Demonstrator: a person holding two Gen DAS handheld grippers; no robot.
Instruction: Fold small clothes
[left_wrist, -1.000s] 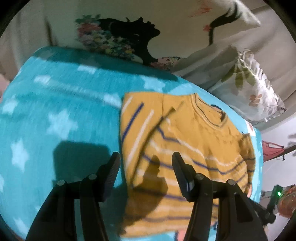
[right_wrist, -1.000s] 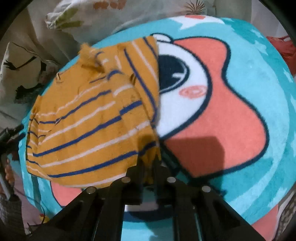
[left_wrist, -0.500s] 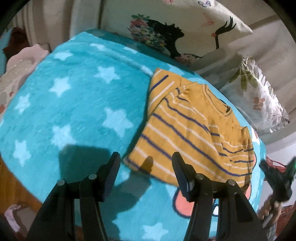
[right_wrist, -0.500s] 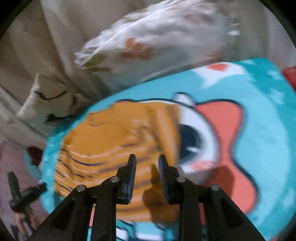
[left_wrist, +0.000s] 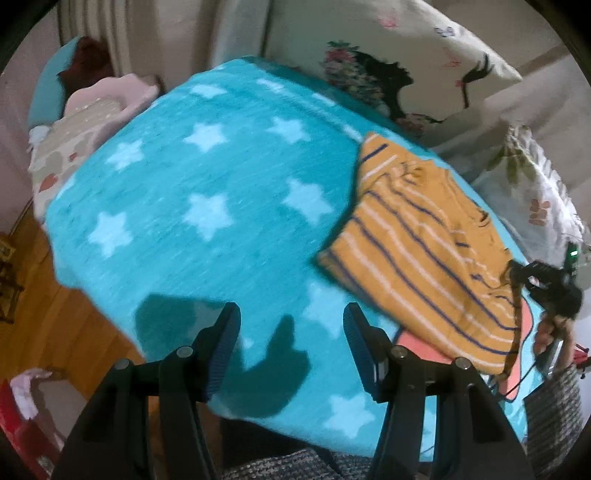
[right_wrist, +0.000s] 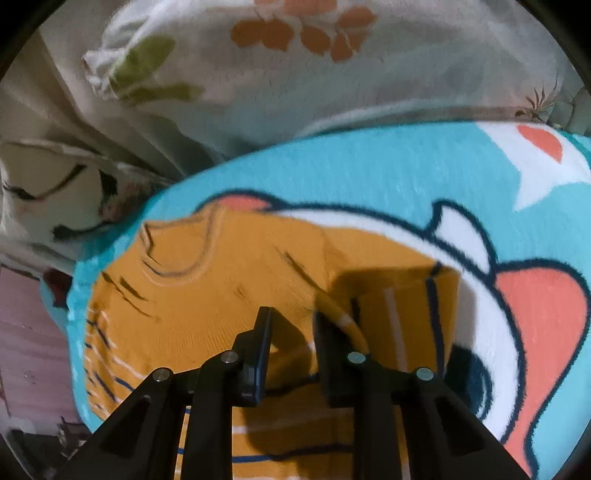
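Since 0.5 s ago the left gripper (left_wrist: 291, 339) has pulled back from the striped shirt (left_wrist: 424, 251), which now sits at 2 o'clock in its view instead of straight ahead; its jaws stand wide apart over the teal star blanket (left_wrist: 207, 192), holding nothing. Meanwhile the right gripper (right_wrist: 291, 325) has come in low over the shirt (right_wrist: 207, 295), jaws parted with nothing clamped, a folded sleeve at 3 o'clock of its tips. Floral pillows (right_wrist: 295, 74) lie at 12 o'clock.
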